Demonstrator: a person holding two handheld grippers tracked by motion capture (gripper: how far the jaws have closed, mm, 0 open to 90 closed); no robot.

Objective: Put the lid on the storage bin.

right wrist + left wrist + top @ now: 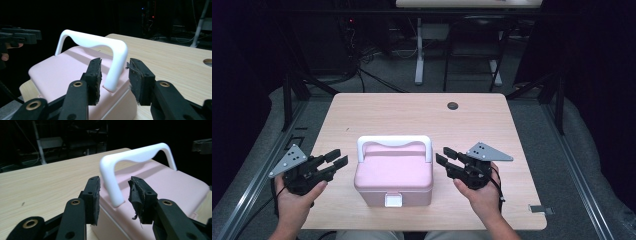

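A pink lidded box (394,175) with a white carry handle (394,141) standing upright and a white front latch (393,200) sits near the front middle of the wooden table (412,110). My left gripper (338,156) is held just left of the box, open and apart from it. On the box's other side my right gripper (442,154) is open too, short of the side wall. In the left gripper view the handle's near leg (112,187) shows beyond the gap of the left gripper (113,192). The right gripper (115,75) frames the handle's other leg (116,72) the same way; no pad presses on it.
A dark cable hole (453,105) lies at the table's far middle. A small metal clip (541,209) sits at the front right edge. Beyond the table stand another desk's white leg (419,60) and floor cables. Bare tabletop stretches behind the box.
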